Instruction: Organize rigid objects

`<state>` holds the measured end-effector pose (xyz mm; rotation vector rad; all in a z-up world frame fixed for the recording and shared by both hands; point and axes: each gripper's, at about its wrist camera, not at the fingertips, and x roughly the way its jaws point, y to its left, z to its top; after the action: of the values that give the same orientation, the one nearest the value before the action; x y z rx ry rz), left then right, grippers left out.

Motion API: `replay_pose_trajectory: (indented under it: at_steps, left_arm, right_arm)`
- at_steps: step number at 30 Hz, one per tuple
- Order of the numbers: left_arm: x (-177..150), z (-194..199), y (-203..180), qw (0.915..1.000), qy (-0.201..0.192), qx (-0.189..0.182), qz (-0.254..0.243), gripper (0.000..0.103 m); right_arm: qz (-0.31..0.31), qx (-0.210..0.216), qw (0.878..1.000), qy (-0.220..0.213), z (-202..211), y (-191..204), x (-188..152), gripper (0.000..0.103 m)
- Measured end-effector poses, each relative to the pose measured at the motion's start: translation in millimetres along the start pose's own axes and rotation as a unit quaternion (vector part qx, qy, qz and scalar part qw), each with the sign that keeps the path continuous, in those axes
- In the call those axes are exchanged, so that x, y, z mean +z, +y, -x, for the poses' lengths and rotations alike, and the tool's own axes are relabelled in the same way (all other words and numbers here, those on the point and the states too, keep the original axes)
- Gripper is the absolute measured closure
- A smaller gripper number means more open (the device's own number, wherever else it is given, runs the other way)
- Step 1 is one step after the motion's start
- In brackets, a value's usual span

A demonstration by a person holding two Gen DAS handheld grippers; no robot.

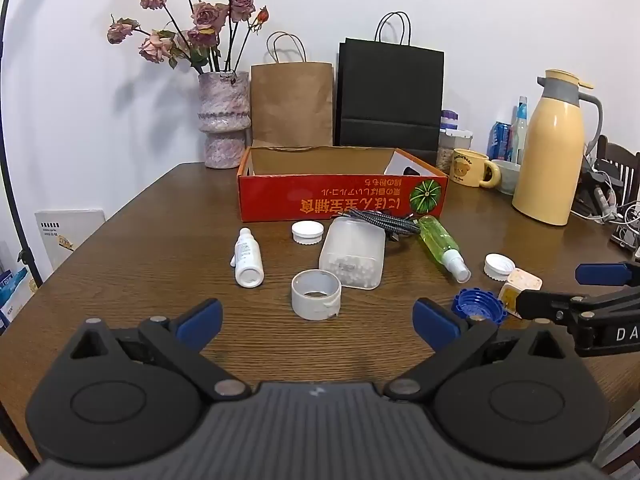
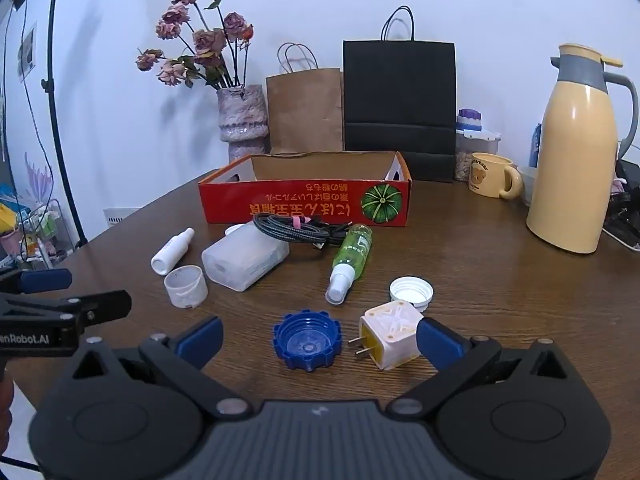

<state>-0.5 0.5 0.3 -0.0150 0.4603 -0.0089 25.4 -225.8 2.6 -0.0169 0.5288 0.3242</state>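
An open-topped red cardboard box [image 1: 340, 196] [image 2: 304, 204] stands mid-table. In front of it lie a white bottle [image 1: 248, 258], a translucent container [image 1: 354, 254], a tape roll [image 1: 316, 294], a braided cable [image 2: 296, 228], a green spray bottle [image 2: 352, 258], two white caps [image 1: 307, 232] [image 2: 412, 290], a blue cap [image 2: 307, 344] and a white plug adapter [image 2: 390, 334]. My left gripper [image 1: 318, 314] hangs open just short of the tape roll. My right gripper [image 2: 320, 334] is open with the blue cap between its fingers, and the adapter lies beside its right finger.
A vase of roses [image 1: 224, 120], a brown bag [image 1: 292, 104] and a black bag [image 1: 390, 96] stand behind the box. A yellow thermos [image 2: 576, 152], a mug [image 2: 490, 176] and jars are at the right. Each gripper shows in the other's view.
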Motion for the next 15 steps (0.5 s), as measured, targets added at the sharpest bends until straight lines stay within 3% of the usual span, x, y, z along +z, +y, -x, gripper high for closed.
replay_pose_trajectory:
  at_steps: [15]
  left_arm:
    - [2, 6, 1, 1.0000, 0.003, -0.003, -0.001, 0.000]
  right_arm:
    - [0.004, -0.007, 1.000, -0.011, 8, 5, 3, 0.000]
